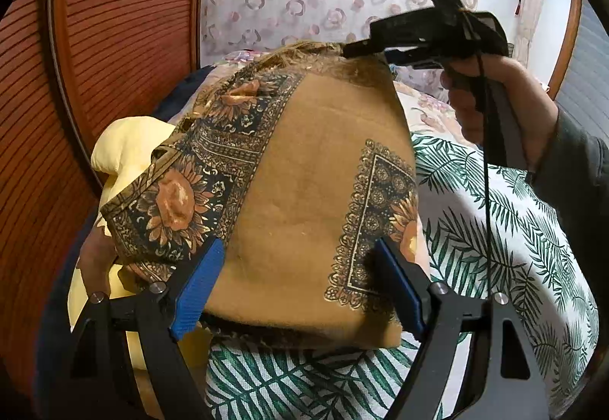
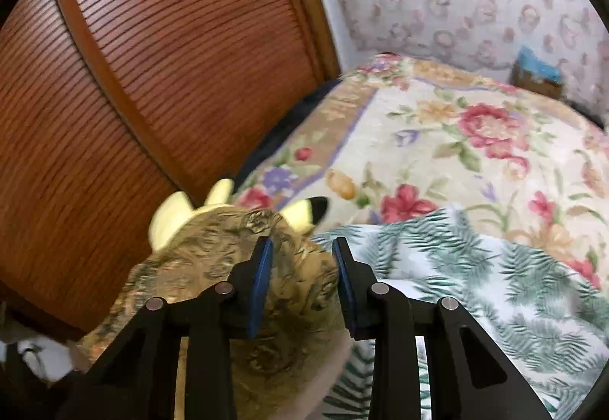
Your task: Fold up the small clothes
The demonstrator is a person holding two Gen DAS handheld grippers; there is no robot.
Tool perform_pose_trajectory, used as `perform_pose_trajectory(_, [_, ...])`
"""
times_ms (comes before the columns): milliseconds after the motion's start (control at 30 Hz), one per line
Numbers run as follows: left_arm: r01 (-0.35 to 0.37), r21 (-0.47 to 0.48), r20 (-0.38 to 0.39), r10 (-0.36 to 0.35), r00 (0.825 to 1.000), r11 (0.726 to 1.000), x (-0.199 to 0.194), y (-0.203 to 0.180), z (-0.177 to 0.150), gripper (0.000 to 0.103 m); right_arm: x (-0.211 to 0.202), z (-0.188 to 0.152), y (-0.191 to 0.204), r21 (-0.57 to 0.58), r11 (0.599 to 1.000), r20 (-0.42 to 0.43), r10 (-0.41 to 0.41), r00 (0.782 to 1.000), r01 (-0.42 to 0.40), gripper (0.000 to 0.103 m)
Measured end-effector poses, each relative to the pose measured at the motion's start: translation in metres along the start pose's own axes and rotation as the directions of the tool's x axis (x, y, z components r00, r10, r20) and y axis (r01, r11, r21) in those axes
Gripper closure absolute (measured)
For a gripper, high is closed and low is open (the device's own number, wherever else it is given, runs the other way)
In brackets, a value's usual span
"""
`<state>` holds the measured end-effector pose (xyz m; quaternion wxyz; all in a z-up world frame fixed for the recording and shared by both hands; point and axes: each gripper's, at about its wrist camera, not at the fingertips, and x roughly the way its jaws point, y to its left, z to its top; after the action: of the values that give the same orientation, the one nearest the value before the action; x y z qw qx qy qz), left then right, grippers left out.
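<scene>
A tan cloth (image 1: 304, 191) with a dark sunflower border lies spread on a palm-leaf sheet (image 1: 495, 248), its left part draped over a yellow plush toy (image 1: 125, 146). My left gripper (image 1: 300, 286) is open wide above the cloth's near part, its blue pads (image 1: 198, 290) not pinching anything. A hand (image 1: 495, 107) holds my right gripper (image 1: 346, 50) at the cloth's far edge. In the right wrist view, the right gripper (image 2: 302, 245) has its pads apart, with bunched cloth (image 2: 213, 267) under and between them; the picture is blurred.
A slatted wooden door (image 1: 95, 58) stands close on the left. A floral blanket (image 2: 456, 153) covers the bed beyond the sheet, against a patterned wall (image 2: 475, 1). The plush toy's black-tipped ear (image 2: 304, 212) sticks out behind the cloth.
</scene>
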<state>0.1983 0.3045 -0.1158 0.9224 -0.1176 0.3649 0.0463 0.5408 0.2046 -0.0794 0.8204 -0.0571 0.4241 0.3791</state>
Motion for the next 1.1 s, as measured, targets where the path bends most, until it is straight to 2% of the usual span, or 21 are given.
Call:
perform_pose_trajectory(33, [0.003, 0.003, 0.003, -0.003, 1.000, 1.000, -0.002, -0.001, 0.000, 0.021, -0.002, -0.001, 0.001, -0.013, 1.000, 0.010, -0.020, 1.000, 0.020, 0.056])
perform_pose_trajectory(67, [0.004, 0.008, 0.006, -0.004, 1.000, 1.000, -0.002, -0.003, 0.002, 0.021, -0.005, -0.002, 0.004, -0.024, 0.999, 0.020, -0.037, 0.999, 0.038, 0.053])
perform_pose_trajectory(300, [0.002, 0.034, 0.048, -0.004, 0.999, 0.999, -0.016, -0.013, 0.007, 0.021, -0.047, -0.035, 0.025, -0.115, 0.989, 0.081, -0.084, 0.993, 0.093, 0.051])
perform_pose_trajectory(467, [0.009, 0.065, 0.093, -0.015, 0.996, 0.998, -0.034, -0.030, 0.012, 0.021, -0.094, -0.069, 0.033, -0.139, 0.984, 0.123, -0.091, 0.988, 0.108, 0.050])
perform_pose_trajectory(533, [0.016, 0.076, 0.112, -0.025, 0.993, 0.997, -0.042, -0.038, 0.014, 0.015, -0.113, -0.081, 0.035, -0.143, 0.984, 0.139, -0.090, 0.986, 0.110, 0.050])
perform_pose_trajectory(667, [0.021, 0.099, 0.146, -0.036, 0.989, 0.995, -0.055, -0.054, 0.016, 0.014, -0.151, -0.107, 0.039, -0.141, 0.984, 0.163, -0.085, 0.983, 0.108, 0.049])
perform_pose_trajectory(733, [0.014, 0.112, 0.172, -0.033, 0.985, 0.994, -0.065, -0.062, 0.015, 0.005, -0.169, -0.120, 0.041, -0.133, 0.985, 0.176, -0.084, 0.981, 0.108, 0.048])
perform_pose_trajectory(800, [0.012, 0.121, 0.199, -0.036, 0.979, 0.993, -0.074, -0.070, 0.015, 0.000, -0.183, -0.132, 0.040, -0.122, 0.986, 0.191, -0.088, 0.978, 0.113, 0.042])
perform_pose_trajectory(833, [0.016, 0.124, 0.210, -0.042, 0.977, 0.992, -0.079, -0.074, 0.014, 0.000, -0.191, -0.139, 0.040, -0.118, 0.986, 0.199, -0.089, 0.976, 0.114, 0.036])
perform_pose_trajectory(867, [0.022, 0.125, 0.216, -0.049, 0.975, 0.992, -0.082, -0.076, 0.014, 0.000, -0.197, -0.146, 0.040, -0.116, 0.986, 0.209, -0.090, 0.974, 0.116, 0.035])
perform_pose_trajectory(1100, [0.025, 0.154, 0.239, -0.062, 0.969, 0.988, -0.103, -0.102, 0.004, 0.000, -0.241, -0.191, 0.048, -0.098, 0.983, 0.252, -0.128, 0.959, 0.157, 0.033])
